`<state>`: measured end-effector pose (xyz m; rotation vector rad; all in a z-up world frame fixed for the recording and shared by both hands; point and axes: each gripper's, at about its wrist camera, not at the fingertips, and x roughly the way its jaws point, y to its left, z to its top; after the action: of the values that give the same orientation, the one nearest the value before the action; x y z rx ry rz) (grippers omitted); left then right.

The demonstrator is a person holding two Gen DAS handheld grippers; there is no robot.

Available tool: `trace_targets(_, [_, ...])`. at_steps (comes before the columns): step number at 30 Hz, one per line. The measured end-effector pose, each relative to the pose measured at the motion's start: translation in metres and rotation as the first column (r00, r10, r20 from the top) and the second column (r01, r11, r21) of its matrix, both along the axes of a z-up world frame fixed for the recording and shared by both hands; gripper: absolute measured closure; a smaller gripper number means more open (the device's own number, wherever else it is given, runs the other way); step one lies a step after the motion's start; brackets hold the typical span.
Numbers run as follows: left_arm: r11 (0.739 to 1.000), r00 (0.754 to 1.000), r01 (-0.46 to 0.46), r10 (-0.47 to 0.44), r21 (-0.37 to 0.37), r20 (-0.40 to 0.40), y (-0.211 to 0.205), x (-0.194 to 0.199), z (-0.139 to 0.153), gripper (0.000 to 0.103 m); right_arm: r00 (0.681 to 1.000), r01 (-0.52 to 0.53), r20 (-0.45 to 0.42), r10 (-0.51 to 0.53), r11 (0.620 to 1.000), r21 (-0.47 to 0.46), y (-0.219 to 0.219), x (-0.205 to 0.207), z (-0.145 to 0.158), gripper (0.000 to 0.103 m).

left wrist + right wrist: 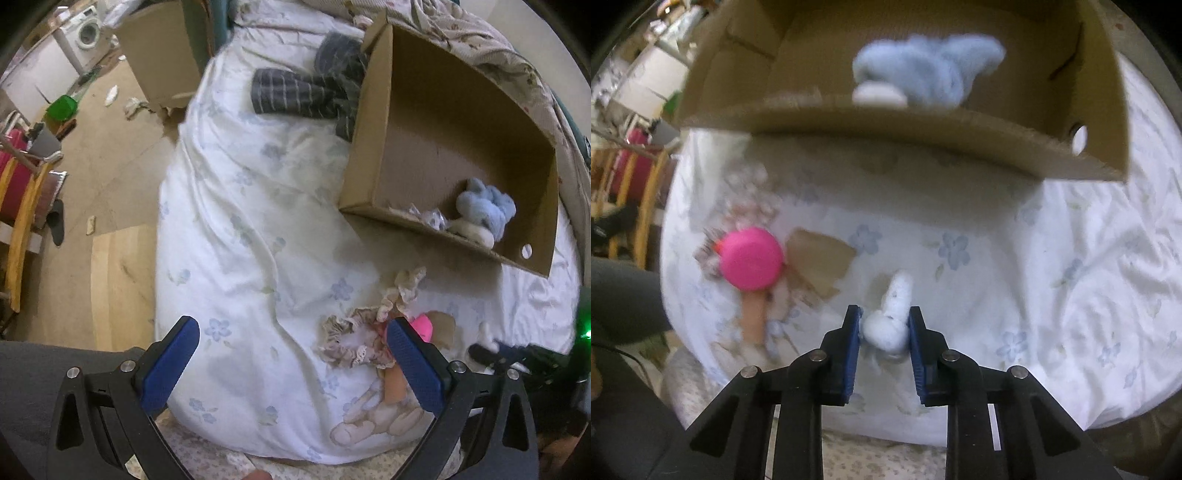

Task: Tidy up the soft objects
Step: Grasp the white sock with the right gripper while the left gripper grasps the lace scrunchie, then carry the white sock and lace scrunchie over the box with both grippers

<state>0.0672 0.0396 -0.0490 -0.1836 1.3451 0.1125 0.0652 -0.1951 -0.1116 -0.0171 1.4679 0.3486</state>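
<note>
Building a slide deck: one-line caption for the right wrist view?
Right gripper clamps a small white plush on the floral sheet, facing the cardboard box holding a blue plush.

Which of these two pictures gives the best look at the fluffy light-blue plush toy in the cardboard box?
The left wrist view: the fluffy light-blue plush toy appears sharp, lying in the open cardboard box. The right wrist view is closer, but there the toy is blurred and its lower edge is hidden by the box wall.
</note>
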Motion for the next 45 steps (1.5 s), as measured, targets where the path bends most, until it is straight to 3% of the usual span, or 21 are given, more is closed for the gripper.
trace_targets(2, [1.000,0.999,0.022,-0.022,-0.007,-0.030,-0.005,0.001,-0.010,0.006,0.999,0.034,0.036,-0.036,0.998,0.051,-0.009,0.001,0.013,0.077])
trace_targets(4, [0.999,0.996,0.042,-0.043,-0.017,-0.079,-0.008,0.003,-0.026,0.023,0.994,0.069,0.075,-0.076,0.993,0.099,-0.015,0.003,0.031,0.077])
trace_targets(5, [0.998,0.994,0.045,-0.049,-0.039,-0.101,-0.009,0.004,-0.033,0.037,0.992,0.083,0.090,-0.093,0.991,0.109,-0.020,0.005,0.035,0.077])
trace_targets(6, [0.997,0.991,0.044,-0.051,-0.059,-0.124,-0.009,0.006,-0.040,0.041,0.989,0.096,0.103,-0.109,0.988,0.123,-0.023,0.004,0.041,0.077])
trace_targets(10, [0.993,0.984,0.052,-0.069,-0.102,-0.163,-0.015,0.013,-0.057,0.046,0.981,0.138,0.112,-0.156,0.978,0.157,-0.034,0.010,0.046,0.077])
trace_targets(13, [0.992,0.978,0.078,-0.095,-0.096,-0.185,-0.025,0.018,-0.068,0.061,0.980,0.147,0.109,-0.165,0.976,0.162,-0.032,0.008,0.045,0.077])
trace_targets(19, [0.989,0.962,0.146,-0.149,-0.028,-0.227,-0.043,0.022,-0.085,0.069,0.982,0.135,0.111,-0.154,0.977,0.164,-0.032,0.006,0.050,0.077])
trace_targets(21, [0.987,0.961,0.160,-0.161,-0.022,-0.224,-0.045,0.023,-0.085,0.090,0.982,0.129,0.114,-0.149,0.978,0.163,-0.027,0.003,0.049,0.077])
trace_targets(22, [0.986,0.962,0.163,-0.164,-0.023,-0.219,-0.045,0.024,-0.084,0.093,0.983,0.128,0.114,-0.147,0.979,0.162,-0.026,0.003,0.049,0.077])
trace_targets(26, [0.987,0.971,0.155,-0.160,-0.042,-0.179,-0.040,0.023,-0.072,0.095,0.982,0.129,0.118,-0.150,0.977,0.170,-0.023,0.004,0.049,0.077])
trace_targets(33, [0.986,0.985,0.155,-0.160,-0.068,-0.065,-0.024,0.000,-0.020,0.095,0.978,0.136,0.132,-0.163,0.971,0.195,-0.029,0.000,0.058,0.077])
trace_targets(40, [0.989,0.990,0.144,-0.143,-0.031,0.016,-0.025,-0.030,0.013,0.095,0.974,0.128,0.156,-0.165,0.966,0.224,-0.033,-0.007,0.069,0.077])
trace_targets(45, [0.994,0.991,0.113,-0.112,0.000,0.070,-0.022,-0.023,0.029,0.095,0.969,0.128,0.176,-0.171,0.964,0.233,-0.035,-0.010,0.078,0.077])
